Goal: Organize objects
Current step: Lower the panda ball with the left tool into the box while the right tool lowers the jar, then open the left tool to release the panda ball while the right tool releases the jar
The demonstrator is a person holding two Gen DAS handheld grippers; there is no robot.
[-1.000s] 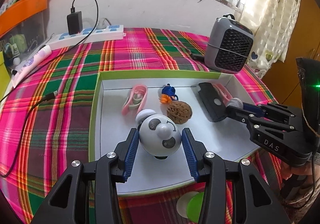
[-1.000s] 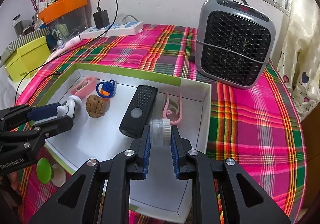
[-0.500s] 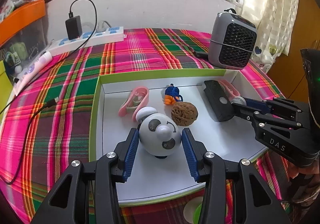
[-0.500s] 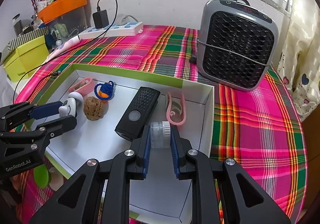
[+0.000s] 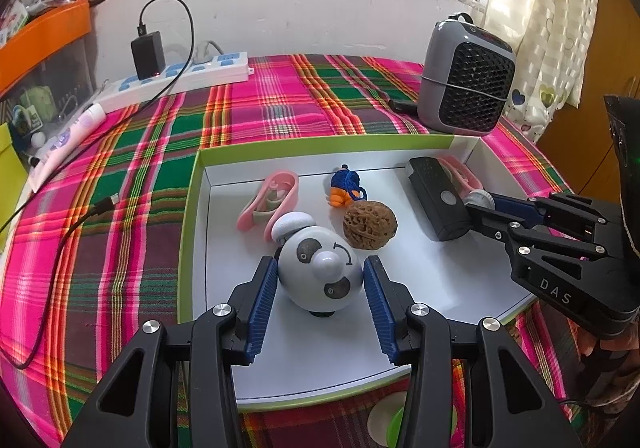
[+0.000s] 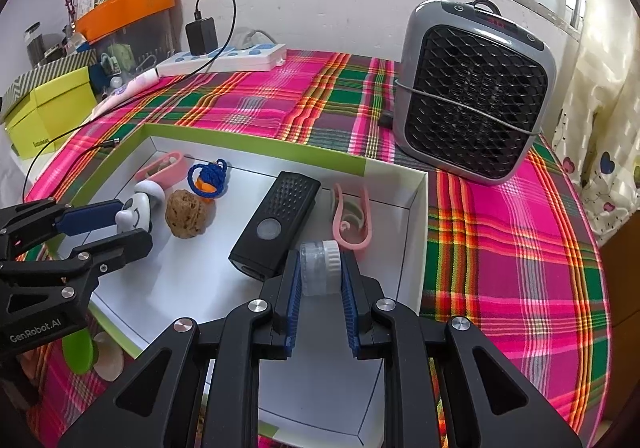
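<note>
A white tray with a green rim (image 5: 320,145) holds a pink clip (image 5: 268,199), a blue and orange cord knot (image 5: 346,185), a walnut (image 5: 370,224), a black remote-like device (image 5: 438,197) and a second pink clip (image 6: 352,215). My left gripper (image 5: 320,264) is shut on a round panda toy (image 5: 320,282) over the tray's near left part. My right gripper (image 6: 320,260) is shut on a small clear jar with a white cap (image 6: 320,274), beside the black device (image 6: 280,217). In the right wrist view the left gripper (image 6: 134,226) grips the panda toy (image 6: 138,207) next to the walnut (image 6: 186,213).
A grey heater (image 6: 472,95) stands on the plaid cloth behind the tray's right corner. A power strip (image 5: 180,77) with a black charger and a loose cable (image 5: 60,248) lie at the back left. A green disc (image 6: 78,350) lies in front of the tray.
</note>
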